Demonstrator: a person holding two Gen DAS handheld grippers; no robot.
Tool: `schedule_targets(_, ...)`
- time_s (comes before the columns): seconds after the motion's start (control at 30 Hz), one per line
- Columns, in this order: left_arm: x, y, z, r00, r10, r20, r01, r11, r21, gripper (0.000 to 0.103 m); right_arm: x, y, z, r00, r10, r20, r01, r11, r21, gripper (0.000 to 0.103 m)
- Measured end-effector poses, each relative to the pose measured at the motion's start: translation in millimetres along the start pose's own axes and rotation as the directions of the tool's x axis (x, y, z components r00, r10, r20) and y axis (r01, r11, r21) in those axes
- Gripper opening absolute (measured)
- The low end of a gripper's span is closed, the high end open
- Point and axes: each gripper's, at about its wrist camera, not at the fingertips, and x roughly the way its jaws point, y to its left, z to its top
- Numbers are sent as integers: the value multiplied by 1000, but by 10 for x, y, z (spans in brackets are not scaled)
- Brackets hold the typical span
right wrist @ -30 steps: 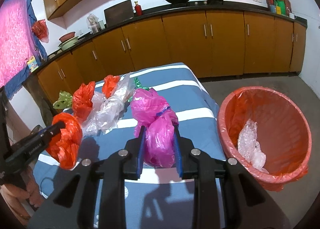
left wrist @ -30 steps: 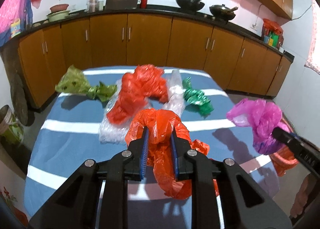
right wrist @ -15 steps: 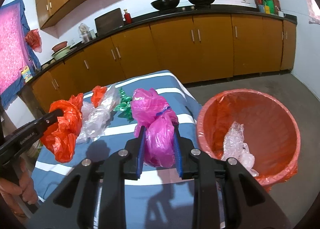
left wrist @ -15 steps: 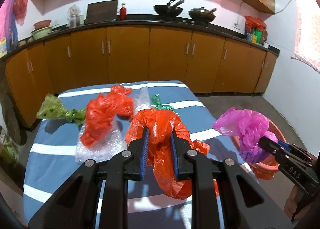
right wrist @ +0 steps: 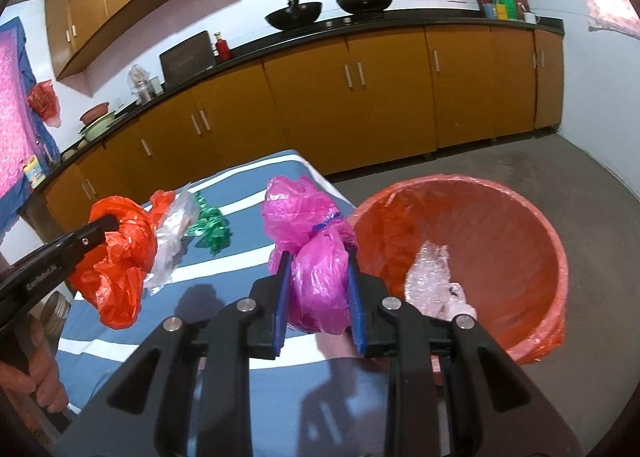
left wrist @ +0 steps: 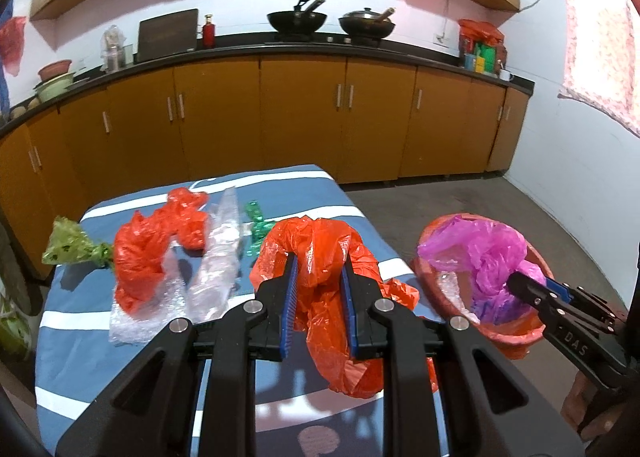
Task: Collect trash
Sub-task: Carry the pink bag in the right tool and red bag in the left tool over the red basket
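Observation:
My left gripper (left wrist: pixel 319 269) is shut on a crumpled orange plastic bag (left wrist: pixel 320 253) and holds it above the blue striped table (left wrist: pixel 76 341). My right gripper (right wrist: pixel 319 265) is shut on a pink plastic bag (right wrist: pixel 308 225), carried at the table's right edge beside the orange-lined trash bin (right wrist: pixel 532 217). In the left wrist view the pink bag (left wrist: pixel 480 253) hangs over the bin (left wrist: pixel 516 337). Bubble wrap (right wrist: pixel 432 277) lies inside the bin. On the table remain another orange bag (left wrist: pixel 148 253), clear plastic wrap (left wrist: pixel 218 257), a green foil wrapper (left wrist: pixel 258 225) and a light green bag (left wrist: pixel 70 247).
Brown kitchen cabinets (left wrist: pixel 300 117) run along the back wall under a black counter with two woks (left wrist: pixel 298 19). Bare concrete floor (right wrist: pixel 560 169) surrounds the bin. A person's hand (right wrist: pixel 36 377) grips the left tool at the lower left of the right wrist view.
Both grippers have carried their bags to the right, toward the bin. The pink bag now hangs over the bin's rim, and the bin looks larger and nearer in the right wrist view.

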Motion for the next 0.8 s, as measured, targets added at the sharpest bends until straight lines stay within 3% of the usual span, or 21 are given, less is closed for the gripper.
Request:
schedule_targets(0.53,224,-732,161,989,-146,-9,146,986,80,20,-143,-856,172,985,-164,56,157,981,112,26)
schedule_targets(0.8,373,-1038,192,980,-199,-19,200,972,121,20,-132,-1083,186,977,-205,58,195,970,143,26)
